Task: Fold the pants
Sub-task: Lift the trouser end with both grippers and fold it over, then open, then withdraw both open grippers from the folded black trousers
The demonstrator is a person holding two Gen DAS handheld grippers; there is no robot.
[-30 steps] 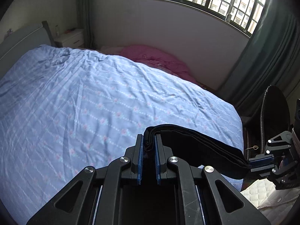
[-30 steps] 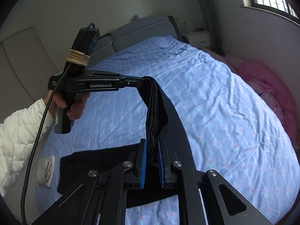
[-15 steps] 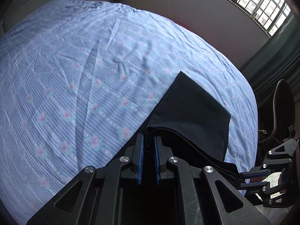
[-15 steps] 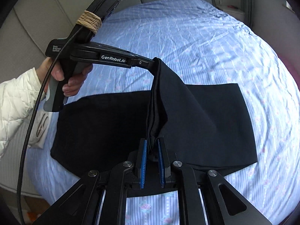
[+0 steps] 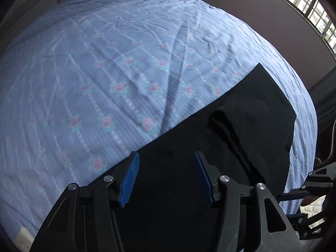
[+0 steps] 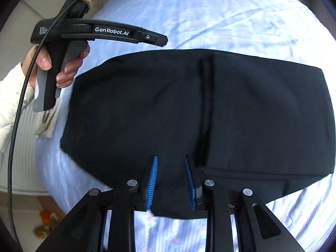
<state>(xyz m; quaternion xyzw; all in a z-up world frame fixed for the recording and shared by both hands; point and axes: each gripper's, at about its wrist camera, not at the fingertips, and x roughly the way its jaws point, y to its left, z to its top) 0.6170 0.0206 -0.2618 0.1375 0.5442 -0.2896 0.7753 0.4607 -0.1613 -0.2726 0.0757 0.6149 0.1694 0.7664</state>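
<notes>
The black pants (image 6: 241,109) lie folded flat on the blue flowered bedsheet (image 6: 210,10), with a seam ridge running down their middle. My right gripper (image 6: 170,157) hovers over their near edge. Its jaws are opening and the blue pads (image 6: 152,180) stand apart, pressing on nothing, with cloth only beneath them. In the left wrist view the pants (image 5: 258,121) fill the lower right. My left gripper (image 5: 166,155) hangs above them, jaws opening wide and nothing pinched. A hand (image 6: 63,67) holds the left gripper (image 6: 163,40) just beyond the pants' far left corner.
The sheet (image 5: 105,73) stretches wrinkled beyond the pants. A window (image 5: 304,6) and wall stand past the bed's far side. A white quilted sleeve (image 6: 10,105) and a black cable (image 6: 19,109) are at the left, with small orange items on the floor (image 6: 45,216).
Both grippers came down toward the bed and laid the raised pants fold flat. Both pairs of jaws, shut on the cloth before, have spread and let it go.
</notes>
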